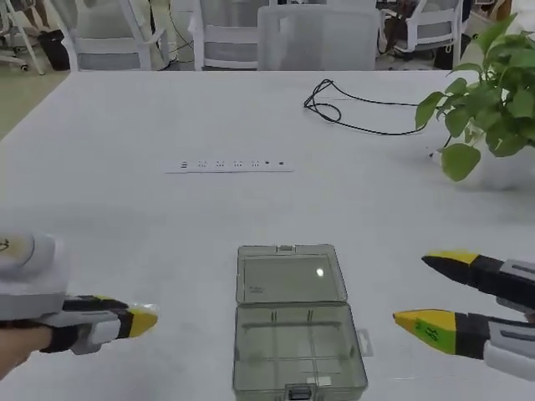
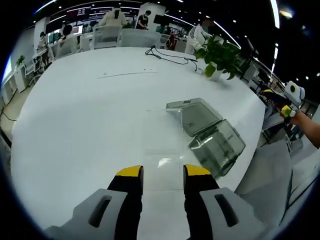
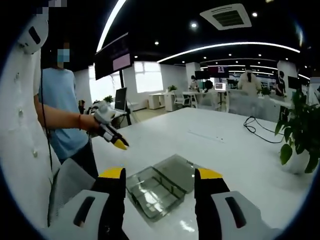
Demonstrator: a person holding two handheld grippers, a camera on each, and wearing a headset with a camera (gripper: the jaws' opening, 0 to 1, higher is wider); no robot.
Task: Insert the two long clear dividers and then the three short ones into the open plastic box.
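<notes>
Currently the open plastic box sits at the lower centre of the head view on the white surface, lid folded back toward the top of the frame. Left tongs, lower left in the head view, are narrowly parted. A faint clear divider shows between the tips, but I cannot tell whether it is gripped or lying flat. Right tongs at the right edge are wide open and empty. Faint lines cross the box base; seated dividers or moulded ribs, cannot tell. Risks, as judged: the divider is nearly invisible, so a tilted entry could miss the wall slots and jam or bow. The box is unheld and looks light, so a push could slide it. A loose grip could drop the piece. Count: one box, two tongs, one divider discernible, one power strip, one cable, one potted plant.
</notes>
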